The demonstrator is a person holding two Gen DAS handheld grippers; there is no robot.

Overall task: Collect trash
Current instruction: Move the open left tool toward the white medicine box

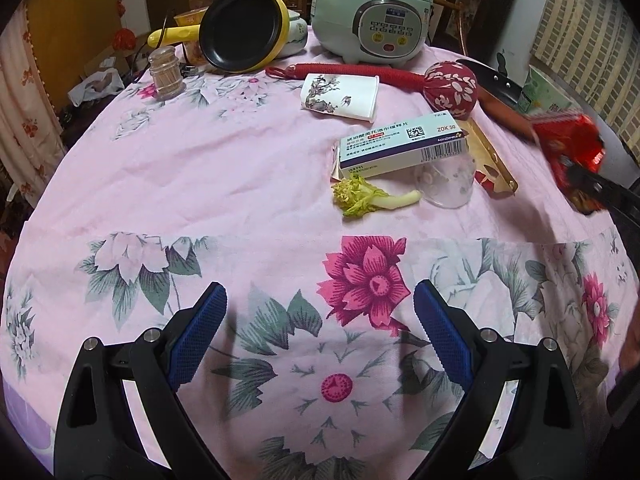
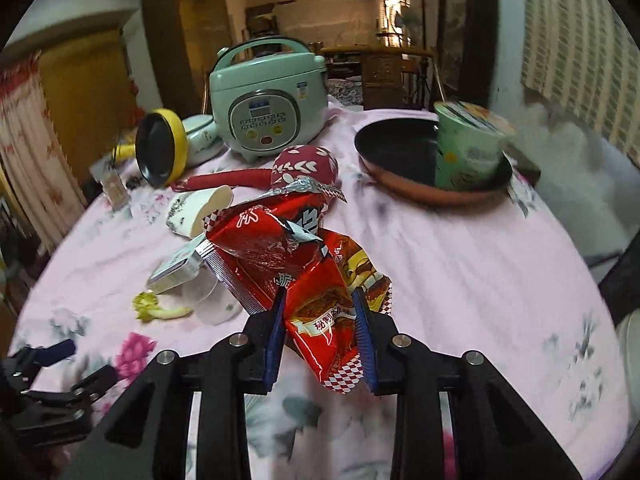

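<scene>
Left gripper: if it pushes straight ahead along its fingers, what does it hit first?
Probably the bare tablecloth: the open left gripper points down at it, and the vegetable scrap lies farther off to the right.

We see a green rice cooker (image 1: pixel 372 12) at the back of the pink floral tablecloth (image 1: pixel 200 168), a yellow pan (image 1: pixel 244 28) tilted beside it, and a red massage hammer (image 1: pixel 400 76) lying in front.

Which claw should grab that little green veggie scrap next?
Probably the left claw. It is open, empty and pointed at the table, with the veggie scrap ahead of it. The right claw is busy: it is shut on the red snack bag.
</scene>
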